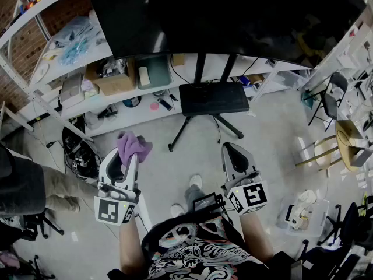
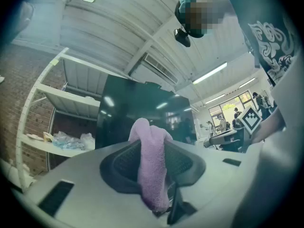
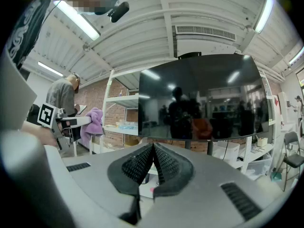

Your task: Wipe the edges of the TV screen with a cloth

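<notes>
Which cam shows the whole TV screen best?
Right gripper view: the TV screen sits whole in frame, all edges visible. Head view catches only its lower part from above. Left gripper view shows it with the cloth hiding its lower part.

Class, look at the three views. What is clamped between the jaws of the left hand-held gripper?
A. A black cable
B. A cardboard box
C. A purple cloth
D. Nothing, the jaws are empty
C. The left gripper view shows the purple cloth pinched between the jaws of the left hand-held gripper, while the right hand-held gripper has its jaws together on nothing.
</notes>
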{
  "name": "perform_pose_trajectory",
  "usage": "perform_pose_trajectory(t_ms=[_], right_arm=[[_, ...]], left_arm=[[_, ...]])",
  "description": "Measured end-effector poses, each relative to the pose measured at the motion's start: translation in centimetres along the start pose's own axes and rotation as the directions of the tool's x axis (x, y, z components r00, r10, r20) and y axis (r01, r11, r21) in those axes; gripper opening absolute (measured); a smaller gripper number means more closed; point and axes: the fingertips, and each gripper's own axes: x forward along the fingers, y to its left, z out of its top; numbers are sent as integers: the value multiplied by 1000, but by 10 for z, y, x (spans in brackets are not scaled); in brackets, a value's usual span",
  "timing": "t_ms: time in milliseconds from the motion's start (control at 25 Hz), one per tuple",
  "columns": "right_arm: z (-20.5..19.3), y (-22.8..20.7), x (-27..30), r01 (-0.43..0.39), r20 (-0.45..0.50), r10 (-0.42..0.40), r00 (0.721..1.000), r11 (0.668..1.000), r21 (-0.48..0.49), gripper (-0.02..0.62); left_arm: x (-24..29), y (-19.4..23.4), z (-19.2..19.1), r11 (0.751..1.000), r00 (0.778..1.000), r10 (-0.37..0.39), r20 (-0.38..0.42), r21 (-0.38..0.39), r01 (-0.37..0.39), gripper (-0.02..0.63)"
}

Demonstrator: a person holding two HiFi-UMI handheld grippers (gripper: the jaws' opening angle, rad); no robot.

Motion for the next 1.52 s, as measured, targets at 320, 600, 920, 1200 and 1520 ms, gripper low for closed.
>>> perform_pose_trajectory(t_ms=[320,600,920,1200,1520], right_arm=[[4,3,-15,19,1,-19,1000,1000,17,29],[-1,-6,6,-8,14,7,1000,996,85,29],[-8,-32,102,-52,-1,52,999,994,100,29],[-1,-67,196,-112,2,112,994,987,116,29],[-8,-97,266,-176,-12,180,984,975,133,29]], left_arm=[[-9,7,0,999,999,44,-24,-12,-44,137],[7,28,-17,996,995,83,-54,-6,-83,137],[64,114,-44,971,966,238,-96,19,-238,138],[134,173,-61,942,937,333,-106,85,-325,138],[190,224,-85,876,872,477,-110,147,-460,138]])
